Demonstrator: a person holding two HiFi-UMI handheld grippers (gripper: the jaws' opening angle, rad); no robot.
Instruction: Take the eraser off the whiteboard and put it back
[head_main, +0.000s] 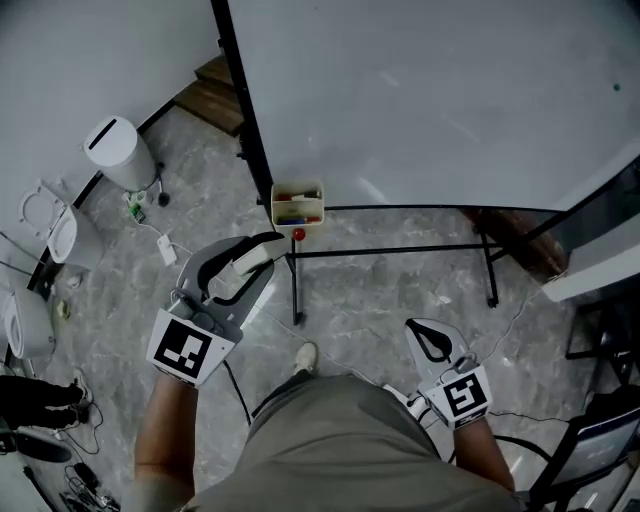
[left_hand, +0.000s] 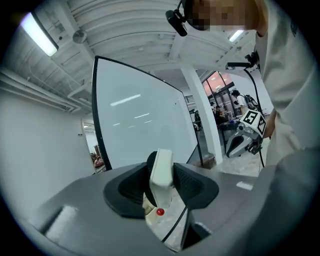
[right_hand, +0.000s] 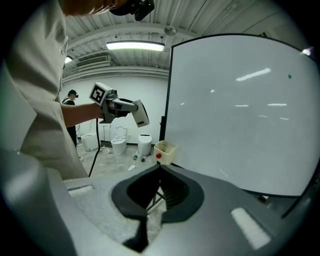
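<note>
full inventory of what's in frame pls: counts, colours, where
whiteboard: 1, white, black frame, straight ahead
stand: 1, black, under the whiteboard
tray: 1, cream, at the whiteboard's lower left corner
knob: 1, red, on the tray's front
eraser: 1, white, between the jaws of the left hand-held gripper
toilets: 3, white, on the floor at left
left hand-held gripper: 1, grey, shut on the eraser
right hand-held gripper: 1, grey, shut, empty

Person's left gripper (head_main: 264, 258) was clamped on the eraser (head_main: 248, 264), reaching out close to the whiteboard (head_main: 430, 100) near its lower left corner, with the left forearm (head_main: 165, 430) bare behind it. The right gripper (head_main: 418, 327) sat farther from the whiteboard, close by the torso, jaws fully together and empty, tips aimed toward the board.
</note>
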